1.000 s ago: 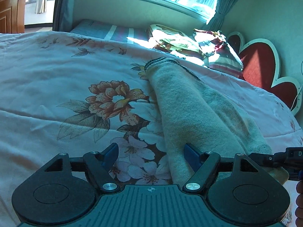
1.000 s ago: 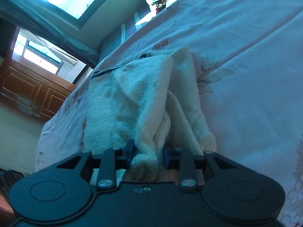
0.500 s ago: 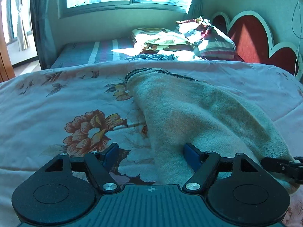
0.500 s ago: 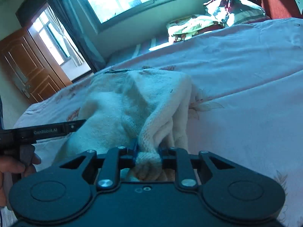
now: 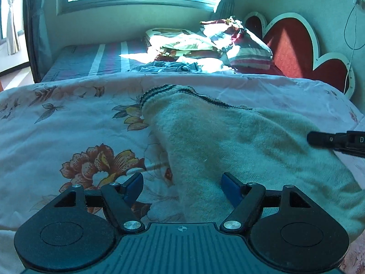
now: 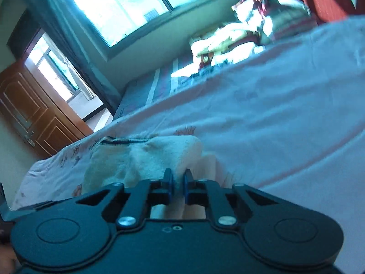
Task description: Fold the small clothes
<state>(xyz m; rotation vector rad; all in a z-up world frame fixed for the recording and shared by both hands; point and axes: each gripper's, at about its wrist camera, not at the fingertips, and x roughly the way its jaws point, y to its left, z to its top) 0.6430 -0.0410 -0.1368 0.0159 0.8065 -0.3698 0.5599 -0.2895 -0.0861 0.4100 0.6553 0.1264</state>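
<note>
A cream knitted sweater (image 5: 228, 141) with a dark striped hem lies on the floral quilt (image 5: 57, 125). My left gripper (image 5: 182, 185) is open, its blue pads astride the sweater's near left edge without closing on it. In the right wrist view the sweater (image 6: 146, 157) bunches up in front of my right gripper (image 6: 178, 180), whose jaws stand nearly together with a narrow gap; the cloth's edge lies at the tips. The right gripper's black body (image 5: 337, 140) shows at the right edge of the left wrist view.
Pillows and crumpled bedding (image 5: 205, 45) are piled at the bed's head by a red heart-shaped headboard (image 5: 292, 45). A striped mattress (image 5: 95, 59) shows beyond the quilt. A window (image 6: 127, 6) and a wooden door (image 6: 29, 118) are on the left.
My right gripper has dropped low and tilted, and the thick bundle of cloth has slipped out from between its jaws. My left gripper has shifted a little; the sweater now lies flatter and wider.
</note>
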